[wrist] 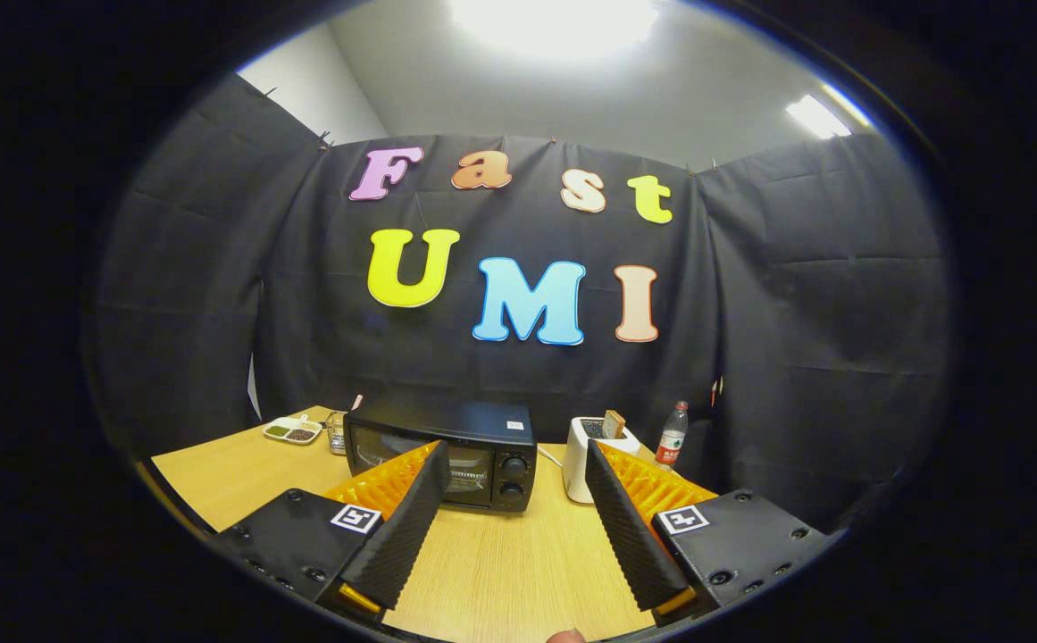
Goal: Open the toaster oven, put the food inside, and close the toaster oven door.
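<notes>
Gripper: we hold it spread wide with nothing between the fingers, aimed at the oven.
Table: bare wood between us and the oven.
Oven: just beyond the fingertips, door shut; the food's whereabouts we cannot tell.
Toaster: right of the oven, bottle beside it.

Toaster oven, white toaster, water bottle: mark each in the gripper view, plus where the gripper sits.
toaster oven [482,420]: gripper view, on its dark top panel.
white toaster [577,469]: gripper view, on its front wall.
water bottle [672,441]: gripper view, on its label.
gripper [515,460]: gripper view, midway between the tips; fingers open, holding nothing.
</notes>
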Action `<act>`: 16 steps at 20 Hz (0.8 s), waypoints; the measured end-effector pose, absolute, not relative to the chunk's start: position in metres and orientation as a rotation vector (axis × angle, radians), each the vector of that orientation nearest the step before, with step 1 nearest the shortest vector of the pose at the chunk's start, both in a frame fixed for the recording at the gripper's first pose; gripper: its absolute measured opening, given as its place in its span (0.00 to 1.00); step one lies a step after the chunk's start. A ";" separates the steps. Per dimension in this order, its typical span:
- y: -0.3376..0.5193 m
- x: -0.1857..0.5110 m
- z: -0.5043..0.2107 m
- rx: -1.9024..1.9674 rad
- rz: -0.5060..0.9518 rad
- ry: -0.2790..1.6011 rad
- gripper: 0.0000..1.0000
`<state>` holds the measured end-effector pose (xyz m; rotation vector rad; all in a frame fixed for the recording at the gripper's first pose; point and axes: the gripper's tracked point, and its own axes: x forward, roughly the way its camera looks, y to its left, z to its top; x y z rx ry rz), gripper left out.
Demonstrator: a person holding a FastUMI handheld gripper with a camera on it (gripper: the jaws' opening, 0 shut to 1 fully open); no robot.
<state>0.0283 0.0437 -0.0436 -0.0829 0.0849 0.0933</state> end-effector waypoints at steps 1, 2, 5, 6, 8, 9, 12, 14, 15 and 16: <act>0.041 0.029 -0.045 -0.081 0.090 0.092 0.96; 0.039 0.029 -0.047 -0.074 0.088 0.100 0.97; 0.034 0.034 -0.045 -0.046 0.081 0.104 0.97; 0.034 0.036 -0.044 -0.041 0.082 0.102 0.97; 0.034 0.038 -0.042 -0.034 0.089 0.100 0.97; 0.036 0.039 -0.043 -0.031 0.098 0.104 0.97; 0.040 0.039 -0.038 -0.032 0.119 0.091 0.97; 0.043 0.039 -0.035 -0.033 0.126 0.079 0.97; 0.043 0.038 -0.033 -0.035 0.128 0.073 0.97; 0.043 0.037 -0.032 -0.038 0.130 0.070 0.97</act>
